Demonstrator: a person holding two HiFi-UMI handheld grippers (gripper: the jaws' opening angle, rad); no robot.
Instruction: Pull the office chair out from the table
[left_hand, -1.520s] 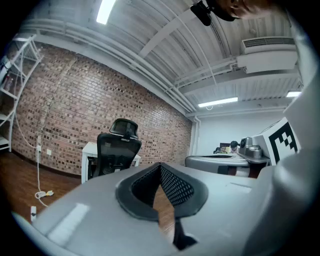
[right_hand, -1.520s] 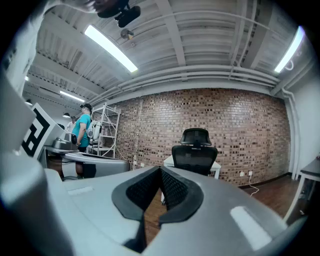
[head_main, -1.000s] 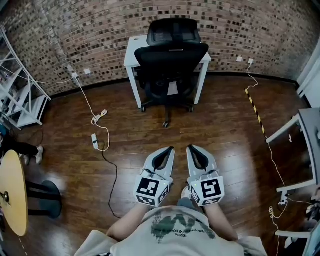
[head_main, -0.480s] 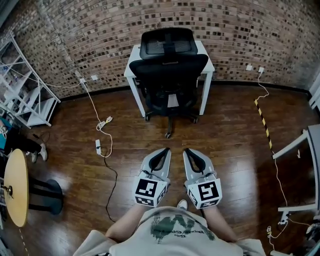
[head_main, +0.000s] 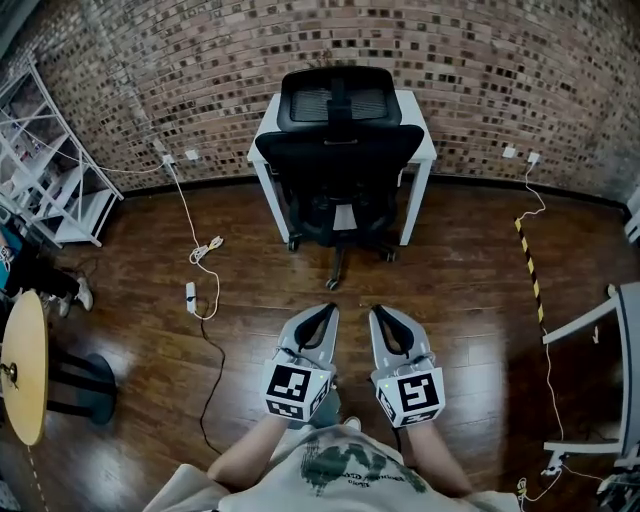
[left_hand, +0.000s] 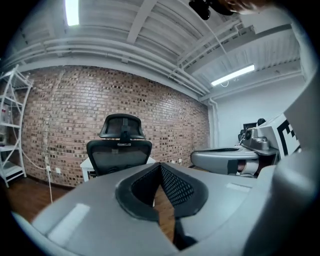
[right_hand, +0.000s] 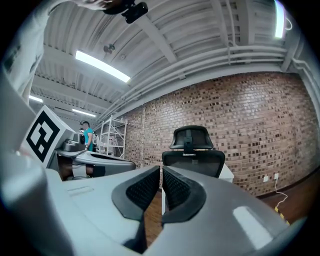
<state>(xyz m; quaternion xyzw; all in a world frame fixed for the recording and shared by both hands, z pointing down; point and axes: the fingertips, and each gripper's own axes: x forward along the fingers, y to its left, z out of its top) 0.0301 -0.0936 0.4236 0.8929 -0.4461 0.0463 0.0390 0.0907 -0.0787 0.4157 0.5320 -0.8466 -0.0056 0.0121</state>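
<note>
A black office chair (head_main: 338, 155) with a mesh back and headrest is tucked under a small white table (head_main: 419, 140) against the brick wall. It also shows straight ahead as the chair (left_hand: 120, 150) in the left gripper view and the chair (right_hand: 194, 152) in the right gripper view. My left gripper (head_main: 331, 309) and right gripper (head_main: 376, 311) are side by side over the wooden floor, well short of the chair, both pointing at it. Each is shut with nothing between its jaws.
A white cable with a power strip (head_main: 190, 292) trails over the floor at the left. White shelving (head_main: 60, 190) stands at far left, a round wooden table (head_main: 22, 365) at lower left, a white desk frame (head_main: 600, 330) at right. Yellow-black tape (head_main: 530, 270) marks the floor.
Both grippers and the view have moved forward toward the chair, which now looks larger and nearer. Both grippers stay shut.
</note>
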